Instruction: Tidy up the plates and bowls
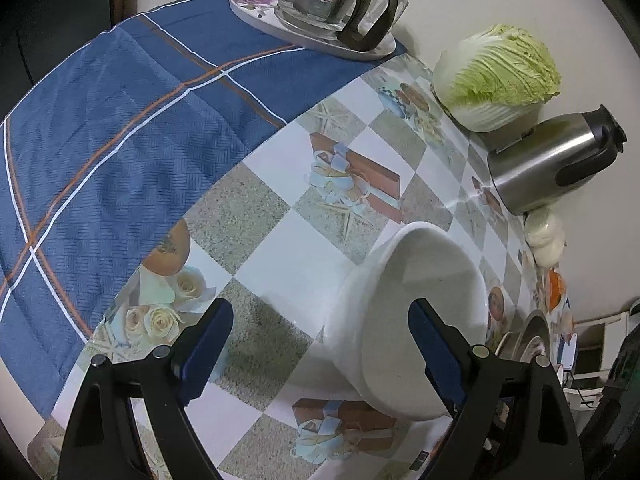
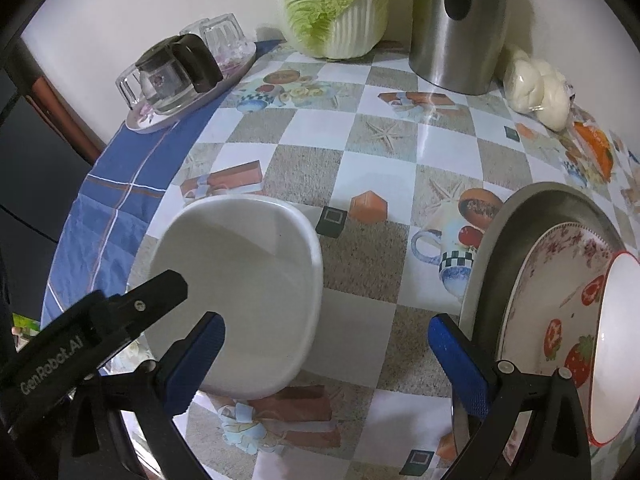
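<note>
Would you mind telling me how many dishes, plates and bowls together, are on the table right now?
4: a white square bowl near the left gripper; at the right, a steel plate, a floral plate on it, and a red-rimmed bowl on top. More may be hidden.

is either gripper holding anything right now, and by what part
Nothing is held. The left gripper straddles the white bowl's rim with open jaws; the right gripper is open over bare table.

Black plastic grippers, blue pads, both hands

My left gripper (image 1: 320, 354) and right gripper (image 2: 326, 362) look like twins: matte black angular arms with triangular cutouts, round silver pivot pins, and ribbed blue pads (image 2: 460, 368) on the fingers. The left one, seen from my right camera, has white "GenRobot.AI" lettering and a small screw.
</note>
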